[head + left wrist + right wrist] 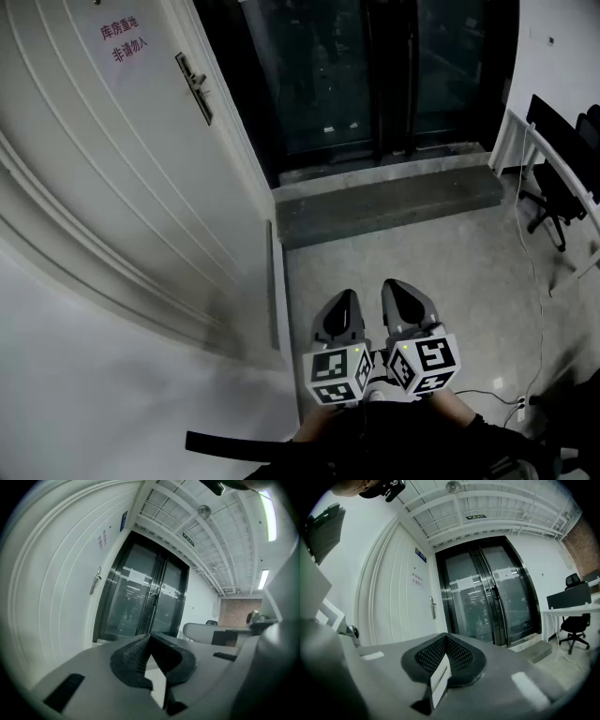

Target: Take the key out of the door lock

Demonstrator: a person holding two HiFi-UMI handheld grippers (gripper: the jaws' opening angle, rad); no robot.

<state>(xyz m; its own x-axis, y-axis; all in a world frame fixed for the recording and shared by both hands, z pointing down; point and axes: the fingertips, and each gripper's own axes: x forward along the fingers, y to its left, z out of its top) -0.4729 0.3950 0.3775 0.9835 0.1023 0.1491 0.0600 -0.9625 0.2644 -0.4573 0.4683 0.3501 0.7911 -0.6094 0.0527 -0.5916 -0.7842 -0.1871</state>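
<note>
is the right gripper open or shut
Shut: the right gripper has its jaws closed together at the tips, nothing between them.

Dark glass doors (375, 75) (black-framed) meet a grey concrete floor (450, 267).

Room ahead
Bare floor (422, 248) lies before the right tongs (399, 285); a white door (112, 197) blocks left of the left tongs (344, 296).

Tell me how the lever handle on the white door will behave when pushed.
The lever handle looks like metal on a long plate, so it is likely stiff, and probably smooth enough to be slippery for jaws. Since it is fixed to the white door, it should pivot under a push rather than come loose.
</note>
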